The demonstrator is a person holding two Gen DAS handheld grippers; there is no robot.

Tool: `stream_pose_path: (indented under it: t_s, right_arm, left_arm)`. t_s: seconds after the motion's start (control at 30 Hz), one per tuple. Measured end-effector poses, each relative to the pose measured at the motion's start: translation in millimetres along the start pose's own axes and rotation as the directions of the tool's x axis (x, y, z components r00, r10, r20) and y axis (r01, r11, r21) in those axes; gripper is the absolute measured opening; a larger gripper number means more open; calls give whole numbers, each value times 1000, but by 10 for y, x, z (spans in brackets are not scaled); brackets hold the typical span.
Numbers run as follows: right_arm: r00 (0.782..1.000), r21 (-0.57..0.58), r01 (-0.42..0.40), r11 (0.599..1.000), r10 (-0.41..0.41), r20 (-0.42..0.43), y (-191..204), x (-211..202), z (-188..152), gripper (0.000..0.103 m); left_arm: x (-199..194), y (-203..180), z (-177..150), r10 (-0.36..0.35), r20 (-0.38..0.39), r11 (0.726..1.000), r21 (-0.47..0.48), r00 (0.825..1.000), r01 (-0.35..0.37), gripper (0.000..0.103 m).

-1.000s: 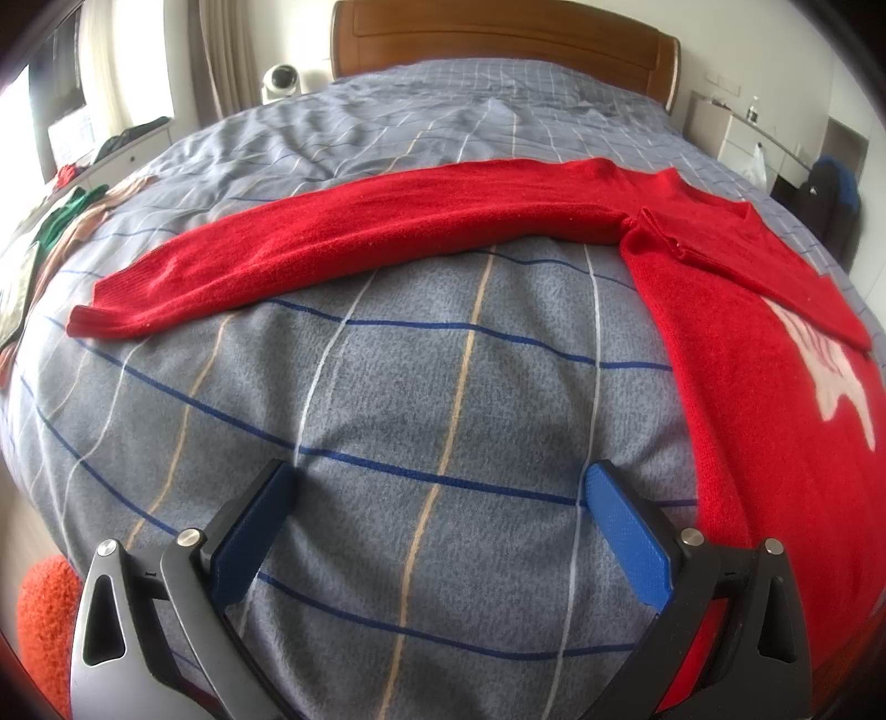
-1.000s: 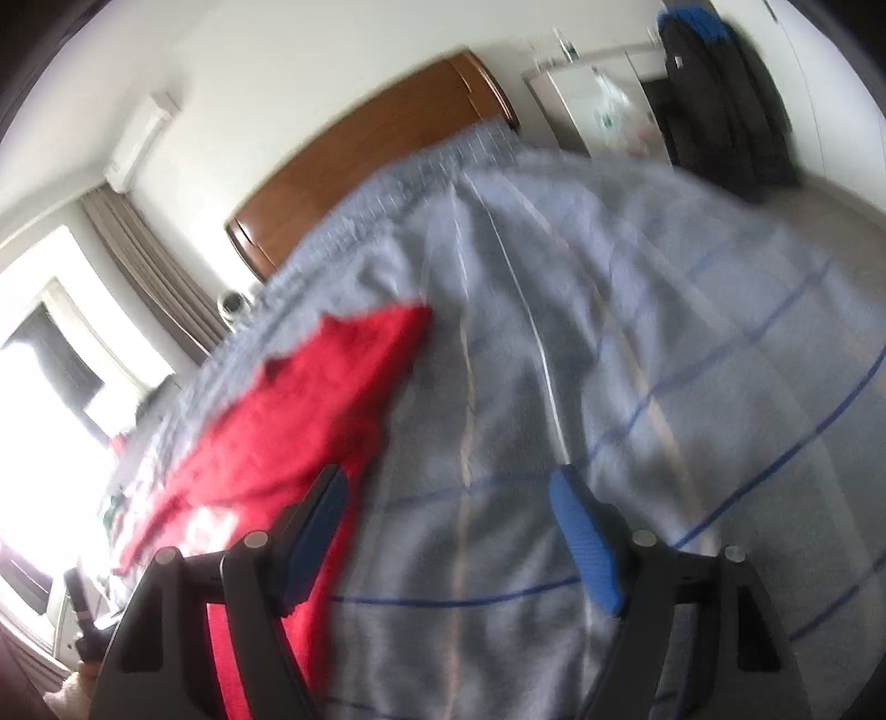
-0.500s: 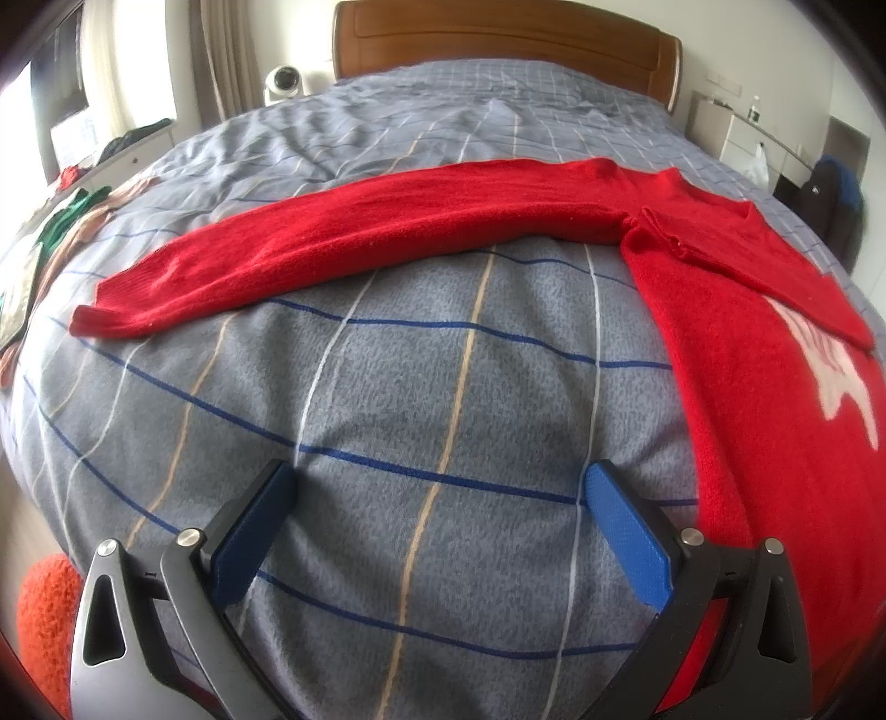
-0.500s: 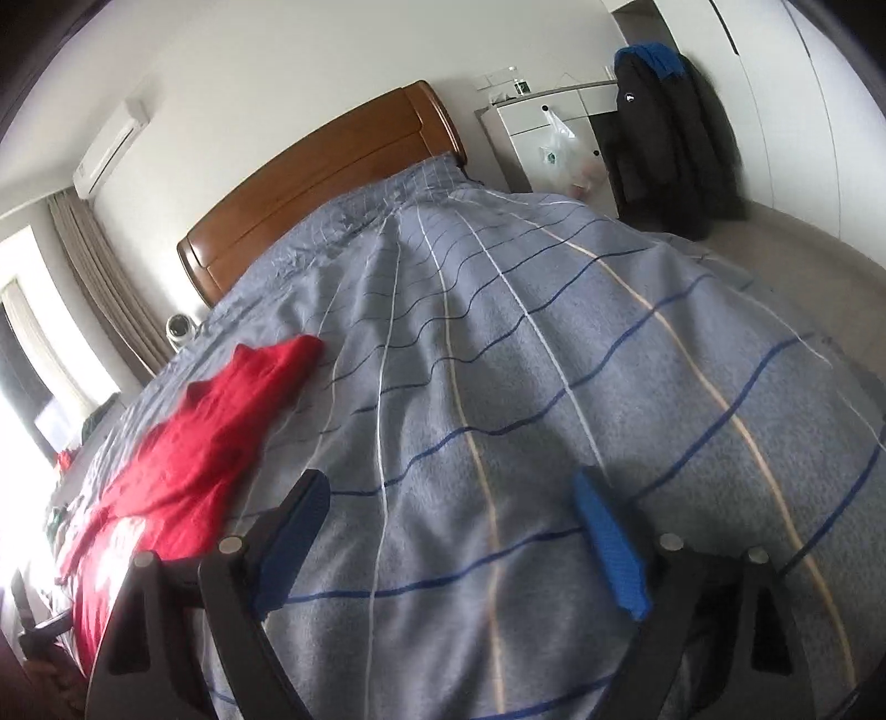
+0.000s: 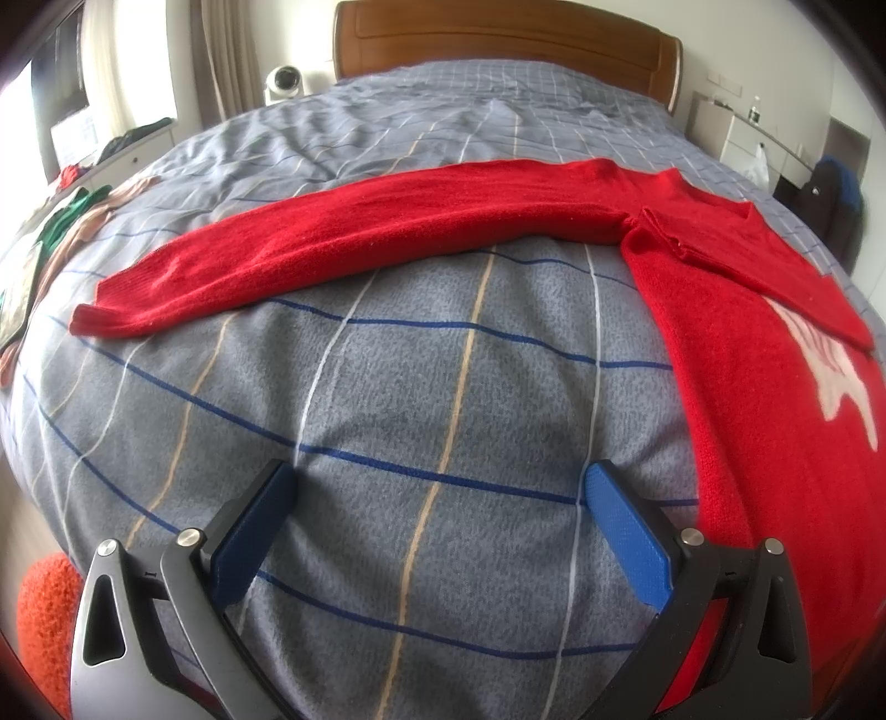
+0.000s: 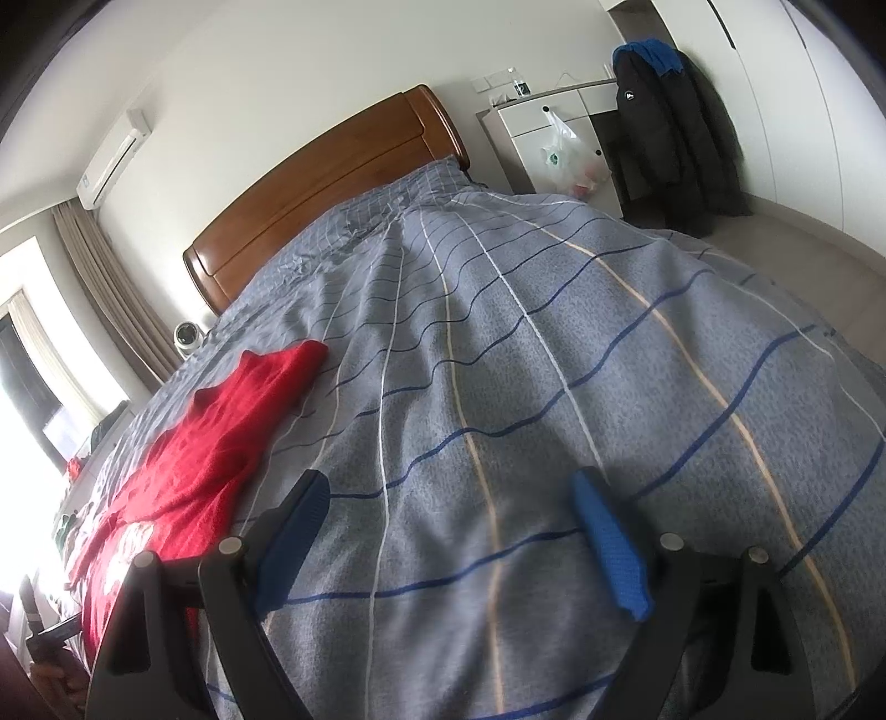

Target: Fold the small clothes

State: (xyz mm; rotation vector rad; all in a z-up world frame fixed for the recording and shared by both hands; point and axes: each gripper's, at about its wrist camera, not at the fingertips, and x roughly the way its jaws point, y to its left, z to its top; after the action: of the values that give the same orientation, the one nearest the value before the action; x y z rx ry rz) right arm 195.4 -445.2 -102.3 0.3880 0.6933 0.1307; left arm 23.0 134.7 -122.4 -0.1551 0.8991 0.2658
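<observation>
A red knit sweater (image 5: 764,354) with a white print lies flat on the grey checked bed cover (image 5: 421,387). Its left sleeve (image 5: 343,243) stretches out to the left; the other sleeve is folded across the chest. My left gripper (image 5: 437,498) is open and empty, low over the cover, left of the sweater's body and below the sleeve. In the right wrist view the sweater (image 6: 210,448) lies at the left. My right gripper (image 6: 448,509) is open and empty over bare cover, right of the sweater.
A wooden headboard (image 5: 498,39) stands at the far end. Other clothes (image 5: 66,221) lie at the bed's left edge. An orange fuzzy thing (image 5: 44,615) sits low at the left. A white cabinet (image 6: 554,138) and a dark jacket (image 6: 670,138) stand right of the bed.
The right gripper's view has swung and steadied, with the sweater shifting left and lower in it. The left gripper has barely moved. Both stay open.
</observation>
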Motion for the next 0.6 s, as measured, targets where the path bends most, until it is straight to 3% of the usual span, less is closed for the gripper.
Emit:
stream_pose_path:
  t_s: [0.47,0.6]
  right_arm:
    - [1000,0,-1,1000,1,1,1,-5,0,88]
    - [1000,0,-1,1000,1,0,1,-5,1,88]
  left_arm:
    - [-2,1,-2,-1,0,1000,1,1000,1,103]
    - [-72,61,32,-31,-2,999,-24,1000,31,103]
